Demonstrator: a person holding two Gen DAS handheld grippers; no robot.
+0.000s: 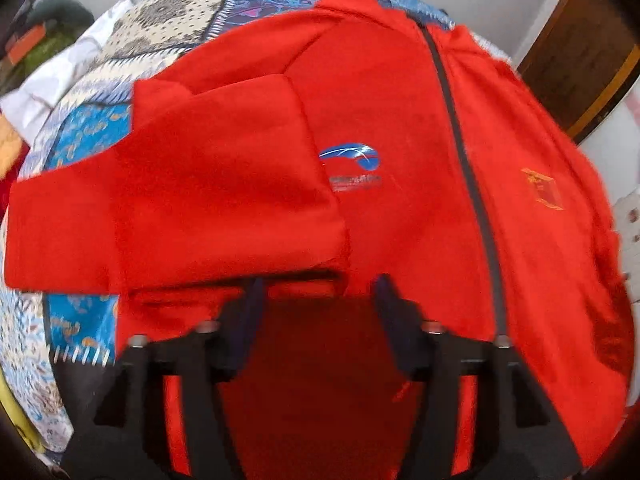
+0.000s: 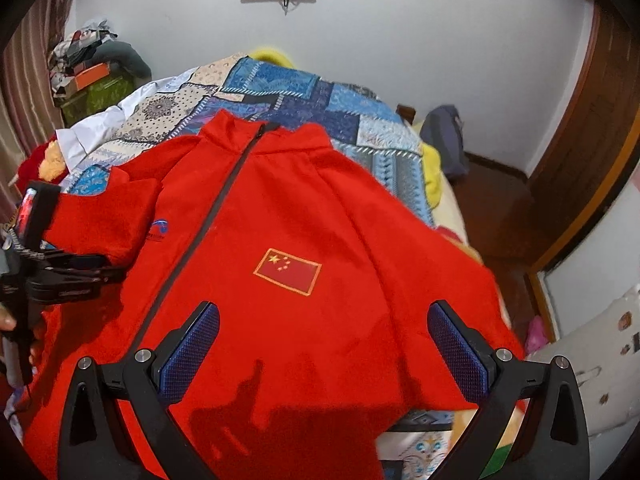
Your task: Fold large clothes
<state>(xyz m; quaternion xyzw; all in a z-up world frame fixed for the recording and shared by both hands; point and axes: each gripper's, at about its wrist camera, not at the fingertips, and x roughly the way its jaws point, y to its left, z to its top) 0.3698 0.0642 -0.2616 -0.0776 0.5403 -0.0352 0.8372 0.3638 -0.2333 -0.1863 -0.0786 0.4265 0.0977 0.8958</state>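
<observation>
Jacket [image 2: 280, 208] beneath open jaws, sleeve [image 1: 200, 184] folded

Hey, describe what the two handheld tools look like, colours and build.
Both are matte black plastic. The right tool has angular arms with silver bolts and blue cross-hatched pads. The left tool has the same black frame, silver bolts and dark blue pads.

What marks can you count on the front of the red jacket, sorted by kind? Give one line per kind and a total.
Flag patch: 1
Blue swoosh logo: 1
Dark zip line: 1
Total: 3 marks on the red jacket
</observation>
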